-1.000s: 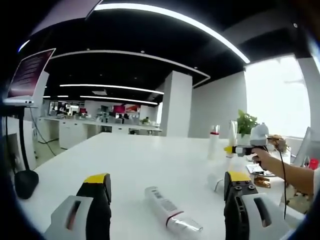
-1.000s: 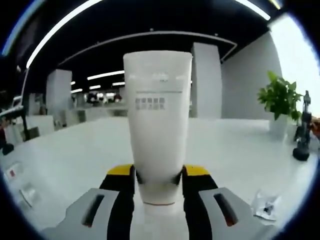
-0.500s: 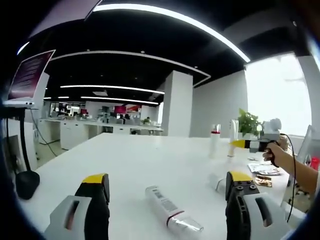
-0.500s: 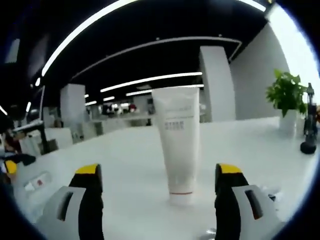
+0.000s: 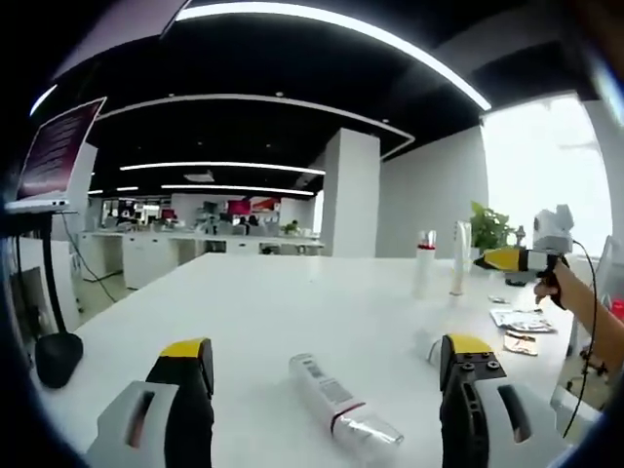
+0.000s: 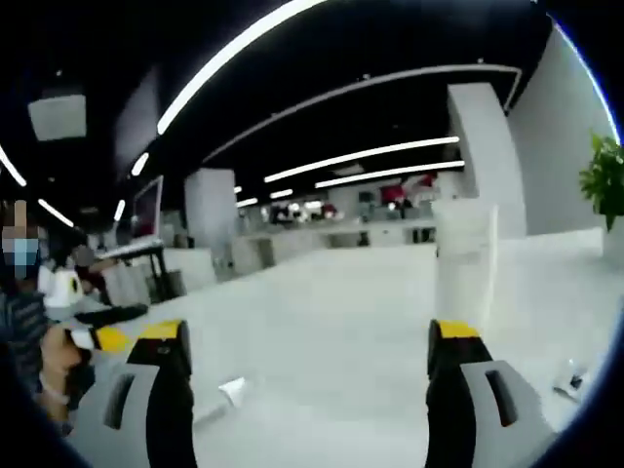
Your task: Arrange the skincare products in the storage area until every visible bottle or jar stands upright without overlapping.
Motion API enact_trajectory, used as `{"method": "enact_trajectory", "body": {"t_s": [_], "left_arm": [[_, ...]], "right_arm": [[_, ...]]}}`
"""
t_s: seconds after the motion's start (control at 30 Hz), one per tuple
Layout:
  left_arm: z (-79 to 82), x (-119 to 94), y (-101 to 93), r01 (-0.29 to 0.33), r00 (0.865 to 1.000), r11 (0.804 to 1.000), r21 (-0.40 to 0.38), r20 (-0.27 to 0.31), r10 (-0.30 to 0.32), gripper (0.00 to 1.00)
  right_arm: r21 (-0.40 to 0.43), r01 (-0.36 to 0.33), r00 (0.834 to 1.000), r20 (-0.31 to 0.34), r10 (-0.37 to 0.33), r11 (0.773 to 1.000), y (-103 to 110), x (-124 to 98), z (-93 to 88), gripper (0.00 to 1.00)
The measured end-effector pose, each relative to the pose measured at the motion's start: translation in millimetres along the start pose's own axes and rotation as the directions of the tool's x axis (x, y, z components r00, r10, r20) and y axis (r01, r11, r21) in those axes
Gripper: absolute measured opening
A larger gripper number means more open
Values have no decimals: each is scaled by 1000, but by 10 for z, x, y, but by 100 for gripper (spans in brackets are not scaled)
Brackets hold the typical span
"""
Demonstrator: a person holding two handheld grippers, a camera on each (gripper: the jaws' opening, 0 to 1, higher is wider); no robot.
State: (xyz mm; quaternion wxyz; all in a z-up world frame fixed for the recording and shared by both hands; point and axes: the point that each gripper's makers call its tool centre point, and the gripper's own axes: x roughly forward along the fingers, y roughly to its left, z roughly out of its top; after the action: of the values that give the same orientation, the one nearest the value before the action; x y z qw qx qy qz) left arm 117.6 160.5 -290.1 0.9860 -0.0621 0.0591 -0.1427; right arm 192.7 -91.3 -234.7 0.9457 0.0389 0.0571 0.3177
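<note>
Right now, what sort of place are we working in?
Most likely an open-plan office: a long white table, rows of desks under long ceiling light strips, a raised laptop on a stand, and a potted plant by a bright window.

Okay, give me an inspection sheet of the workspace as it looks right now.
Surface: white table, largely bare.
Job's things: white tube with clear cap lying flat between the left claw's jaws; tall white tube upright, free of the right claw; red-collared white bottle and slim white tube upright at the far side.
Clutter: flat packets near the table's edge.
Grippers: left claw open; right claw open, empty.
Cables: black cable under the person's arm.
Surroundings: open office, potted plant, laptop on stand.
</note>
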Motion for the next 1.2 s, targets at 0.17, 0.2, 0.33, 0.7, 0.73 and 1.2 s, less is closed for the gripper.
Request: {"method": "enact_trajectory", "body": {"t_s": [0.17, 0.2, 0.33, 0.7, 0.73, 1.2], "left_arm": [[-24, -10, -21, 4, 1000, 1000, 6, -9, -4, 99], [-31, -12, -21, 3, 1000, 1000, 7, -11, -3, 99], [-44, -23, -16, 2, 1000, 1000, 9, -14, -2, 99], [-94, -28, -34, 7, 1000, 1000, 13, -28, -7, 99], [-94, -30, -35, 6, 1000, 1000, 13, -28, -6, 99], [-113, -40, 14, -5, 1000, 1000, 7, -29, 5, 99]], "right_arm": [[78, -104, 989, -98, 112, 991, 366, 66, -185, 99], [103, -119, 985, -114, 131, 988, 414, 84, -219, 98], [165, -159, 968, -169, 187, 973, 604, 166, -324, 100], [106, -60, 849, -518, 107, 993, 980, 270, -705, 92], [79, -44, 829, -553, 81, 996, 996, 286, -751, 91], [17, 143, 627, -775, -78, 990, 984, 281, -992, 66]]}}
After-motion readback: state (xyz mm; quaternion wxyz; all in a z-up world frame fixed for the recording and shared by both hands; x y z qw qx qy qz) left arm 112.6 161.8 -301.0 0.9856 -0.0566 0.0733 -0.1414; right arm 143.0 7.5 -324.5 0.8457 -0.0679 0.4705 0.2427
